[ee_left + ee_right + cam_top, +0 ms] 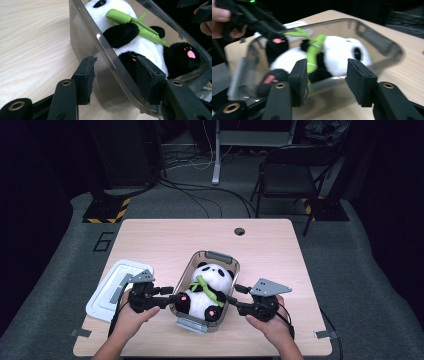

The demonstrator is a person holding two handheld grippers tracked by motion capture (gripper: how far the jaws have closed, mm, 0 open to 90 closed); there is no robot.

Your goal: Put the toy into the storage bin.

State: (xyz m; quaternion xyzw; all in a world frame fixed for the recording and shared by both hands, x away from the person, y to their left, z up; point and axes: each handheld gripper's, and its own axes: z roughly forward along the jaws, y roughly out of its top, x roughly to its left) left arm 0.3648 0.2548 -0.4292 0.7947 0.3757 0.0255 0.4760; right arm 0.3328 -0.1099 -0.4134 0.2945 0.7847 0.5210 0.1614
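1. A pale wooden tabletop [150, 240] stands in a dark room, and a person's two forearms reach in from its near edge.
2. Near the middle of the tabletop sits a clear plastic container [227, 257] with rounded corners, set at a slant, with grey latches at its far and near ends.
3. Inside the container lies a plush panda [212, 282], on its back, head toward the far end, with pink paw pads showing and a green bamboo stalk [207, 290] across its chest.
4. The left tool [170, 296] is at the container's left wall. In the left gripper view its jaws straddle that wall [110, 60], one pad outside, one inside next to the panda's leg, with gaps on both sides; it is partly open and not pressing.
5. The right tool [239, 296] is beside the container's right wall. In the right gripper view, which is blurred, its jaws stand partly open with nothing gripped between them.
6. A white lid [107, 292] lies flat on the tabletop to the left of the container, partly under the left hand [131, 317].
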